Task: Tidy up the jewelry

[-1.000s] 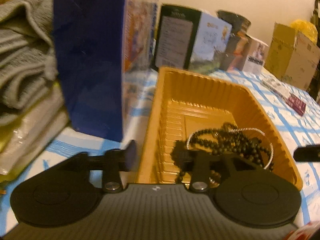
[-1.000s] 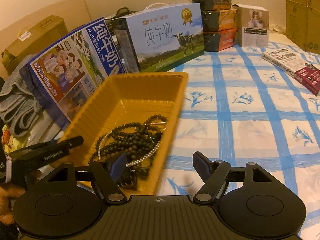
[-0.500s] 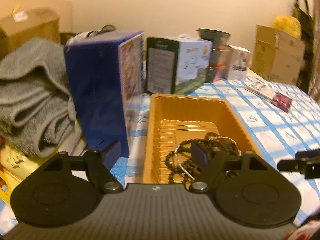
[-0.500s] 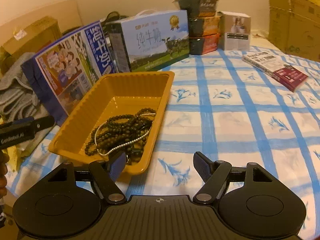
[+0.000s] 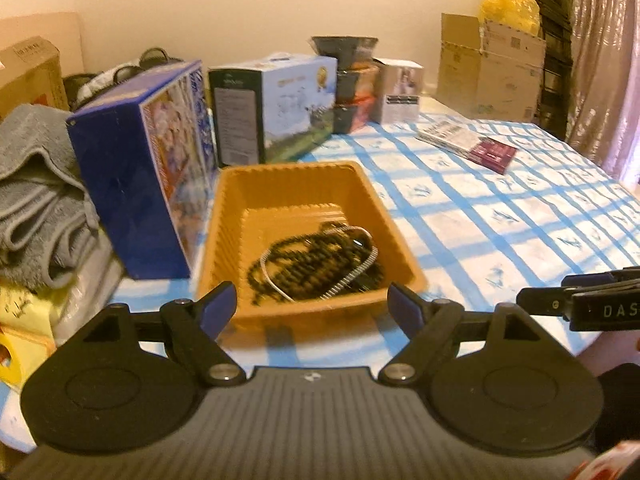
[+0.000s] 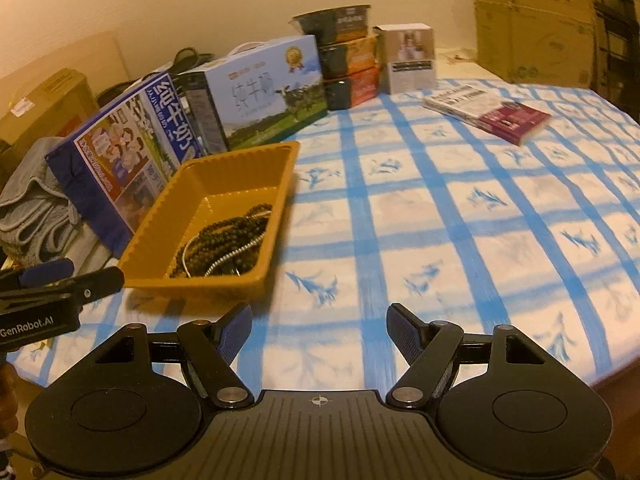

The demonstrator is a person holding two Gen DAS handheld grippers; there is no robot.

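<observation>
Left gripper (image 5: 312, 306): jaws have just been opening, now spread wide, nothing between them. Right gripper (image 6: 318, 330): spread, empty, over bare tablecloth (image 6: 460, 216). Dark bead strands with a silver chain (image 5: 320, 264) lie in the orange tray (image 5: 288, 184) near the table's left edge, just beyond the left fingertips.

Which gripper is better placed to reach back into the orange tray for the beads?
Left. The left gripper faces the orange tray and beads, jaws open. The right gripper faces bare tablecloth.
</observation>
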